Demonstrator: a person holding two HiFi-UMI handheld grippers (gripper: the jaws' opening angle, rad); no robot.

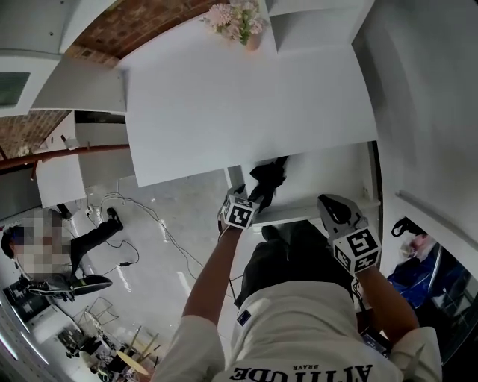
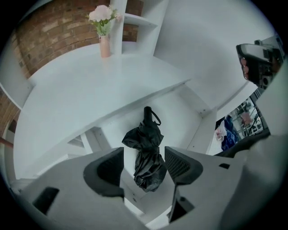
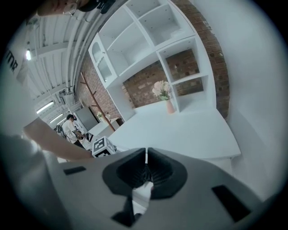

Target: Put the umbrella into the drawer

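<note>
A black folded umbrella [image 1: 269,179] lies inside the open white drawer [image 1: 332,175] under the desk top. In the left gripper view the umbrella [image 2: 147,152] rests on the drawer floor [image 2: 180,112], handle end pointing away. My left gripper [image 2: 145,167] hangs above it with jaws wide open, pads apart from the fabric. In the head view the left gripper [image 1: 256,197] sits just before the drawer's front. My right gripper [image 1: 334,209] is at the drawer's right front. Its jaws [image 3: 146,173] are shut with nothing between them.
The white desk top [image 1: 246,104] overhangs the drawer's back. A vase of pink flowers [image 1: 239,19] stands at its far edge by white shelves [image 3: 153,27]. A wall is close on the right. Cables and another person [image 1: 45,246] are on the floor at left.
</note>
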